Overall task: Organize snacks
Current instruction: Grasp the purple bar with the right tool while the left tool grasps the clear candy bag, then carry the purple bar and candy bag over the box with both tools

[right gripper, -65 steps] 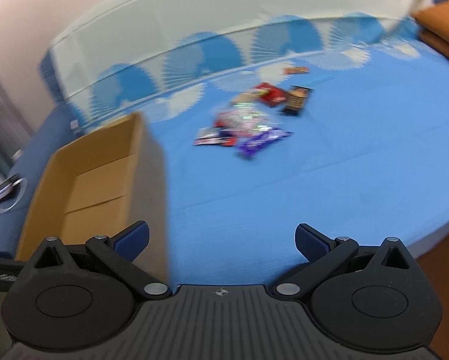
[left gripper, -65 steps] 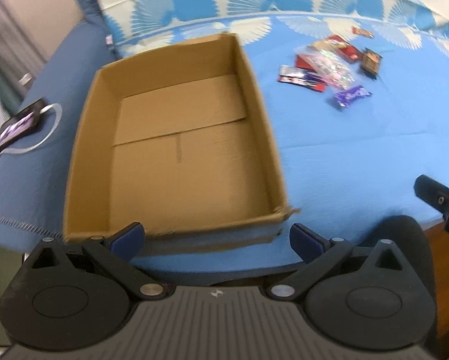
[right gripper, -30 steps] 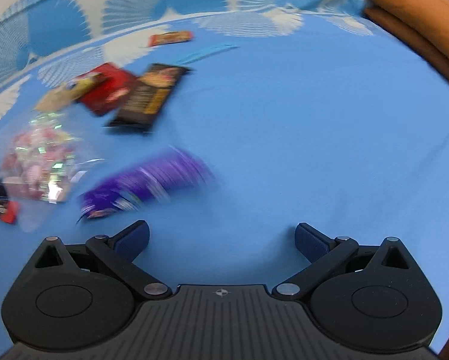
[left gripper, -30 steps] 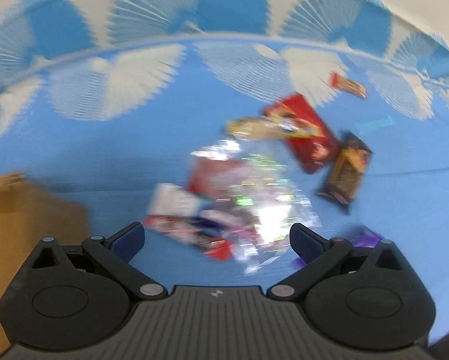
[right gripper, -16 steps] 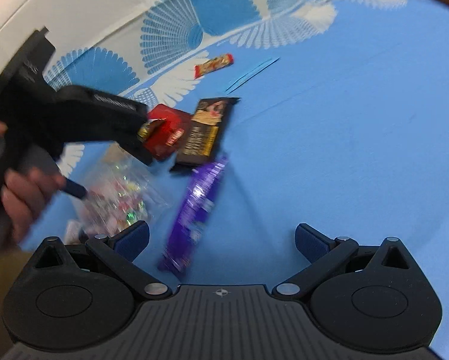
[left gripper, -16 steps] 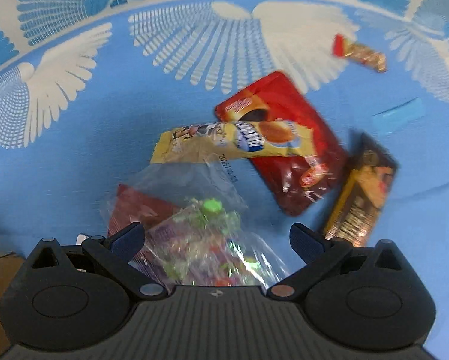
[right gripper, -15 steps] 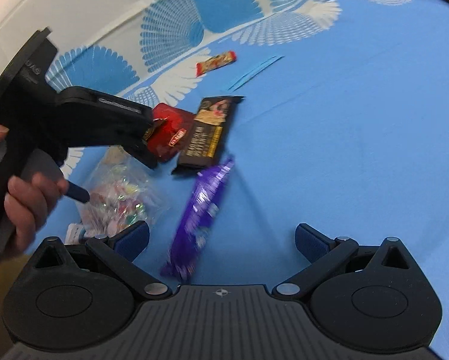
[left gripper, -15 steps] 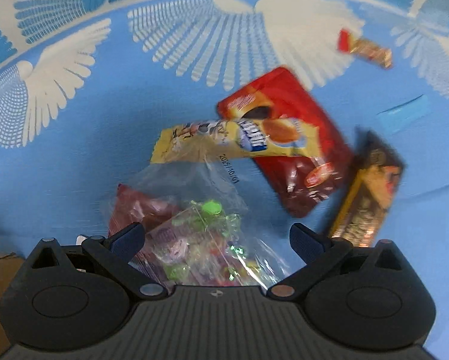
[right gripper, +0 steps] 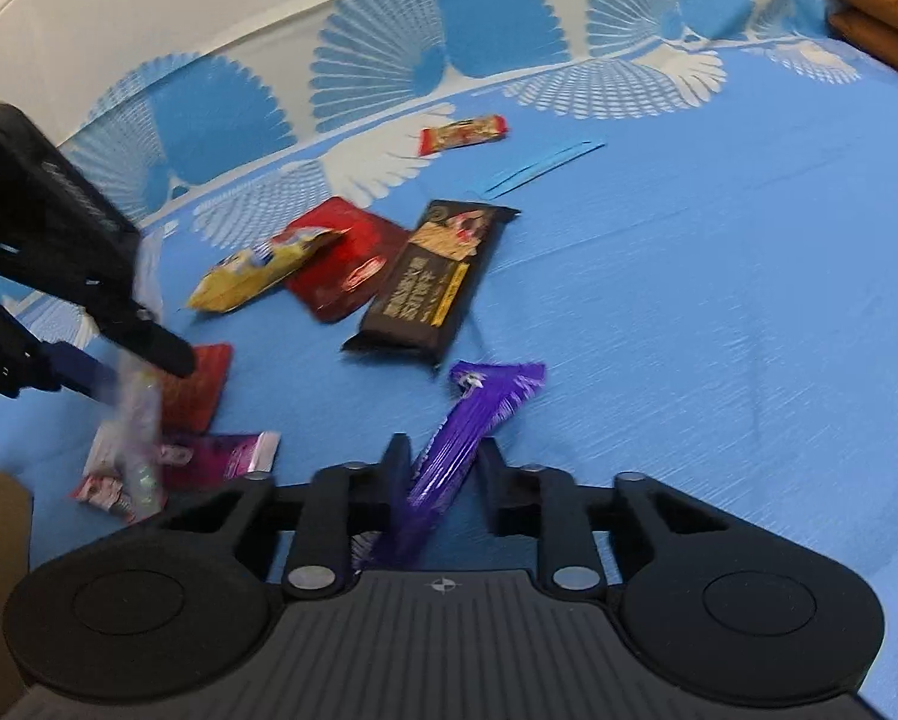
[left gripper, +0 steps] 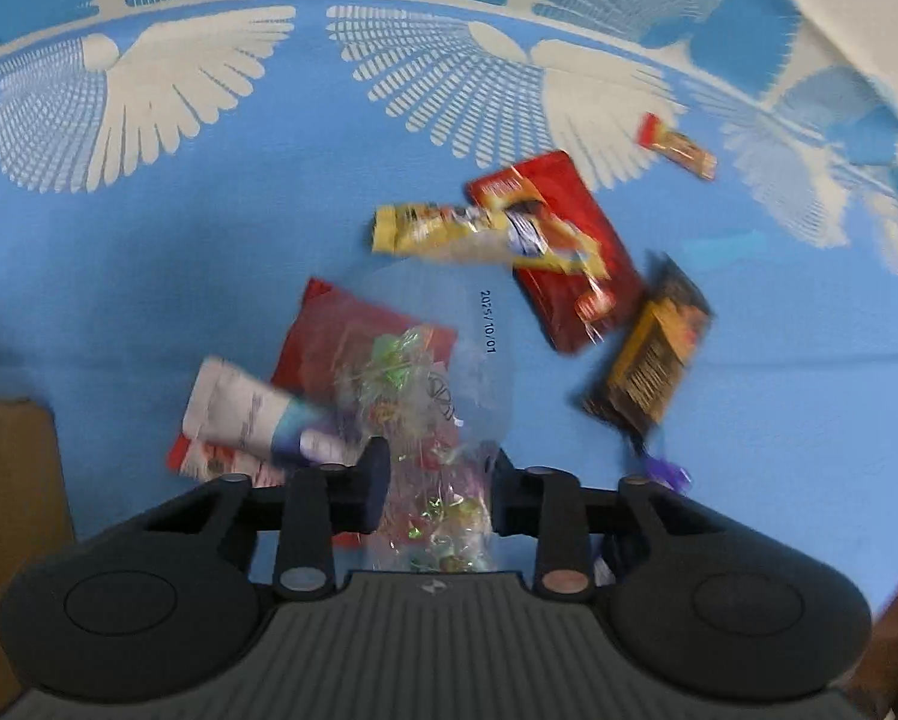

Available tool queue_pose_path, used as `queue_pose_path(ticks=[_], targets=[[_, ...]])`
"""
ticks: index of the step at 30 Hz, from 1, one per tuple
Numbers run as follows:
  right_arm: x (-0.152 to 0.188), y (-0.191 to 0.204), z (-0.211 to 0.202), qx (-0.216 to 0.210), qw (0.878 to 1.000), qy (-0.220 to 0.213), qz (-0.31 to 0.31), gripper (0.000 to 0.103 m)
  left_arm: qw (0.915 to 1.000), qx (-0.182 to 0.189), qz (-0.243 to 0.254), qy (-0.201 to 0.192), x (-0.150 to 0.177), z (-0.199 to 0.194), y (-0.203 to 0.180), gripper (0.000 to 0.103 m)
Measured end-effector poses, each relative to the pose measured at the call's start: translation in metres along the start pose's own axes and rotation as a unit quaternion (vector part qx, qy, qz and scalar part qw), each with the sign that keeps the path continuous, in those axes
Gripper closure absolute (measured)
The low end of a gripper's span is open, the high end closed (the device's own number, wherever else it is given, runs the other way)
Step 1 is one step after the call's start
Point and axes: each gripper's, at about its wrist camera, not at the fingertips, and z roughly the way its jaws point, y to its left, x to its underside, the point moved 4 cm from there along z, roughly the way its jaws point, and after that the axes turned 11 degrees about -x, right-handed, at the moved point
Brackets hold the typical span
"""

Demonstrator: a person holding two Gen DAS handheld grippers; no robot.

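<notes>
Snacks lie in a loose pile on a blue sheet (left gripper: 149, 276). My left gripper (left gripper: 438, 471) points steeply down and its jaws are closing, with both pads against a clear bag of wrapped candies (left gripper: 431, 414). In the right wrist view the left gripper (right gripper: 131, 369) pinches that bag (right gripper: 140, 432), which hangs blurred. My right gripper (right gripper: 443, 462) is closing too, its pads pressed on a purple bar (right gripper: 473, 420) that tilts up from the sheet. The bar's end (left gripper: 665, 471) peeks out in the left wrist view.
Beyond lie a yellow packet (left gripper: 449, 228), a red pouch (left gripper: 569, 264), a dark chocolate bar (right gripper: 431, 282) and a small red candy (right gripper: 464, 132). A red packet (left gripper: 335, 324) and a white one (left gripper: 239, 414) sit under the bag. A cardboard box corner (left gripper: 11, 480) is left.
Both pairs of jaws have gone from wide open to closed, the left on the candy bag, the right on the purple bar. The left gripper dropped onto the pile.
</notes>
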Motion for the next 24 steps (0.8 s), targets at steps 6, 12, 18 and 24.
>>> queue_pose_path(ticks=[6,12,18,24], targets=[[0.025,0.005,-0.040,0.007,1.000,0.012,-0.010,0.088,0.9990,0.021,0.030,-0.025,0.048,-0.042,0.021,0.089],[0.056,0.002,-0.080,0.029,0.999,0.019,-0.003,0.088,0.9992,-0.018,0.026,-0.022,0.092,-0.031,0.053,0.074],[0.058,-0.002,-0.076,0.040,0.999,0.017,0.002,0.088,0.9984,-0.017,0.043,-0.032,0.087,-0.005,0.046,0.023],[0.056,-0.006,-0.053,0.048,0.998,0.020,-0.022,0.082,0.9939,-0.077,0.078,0.008,0.089,0.038,0.037,0.016]])
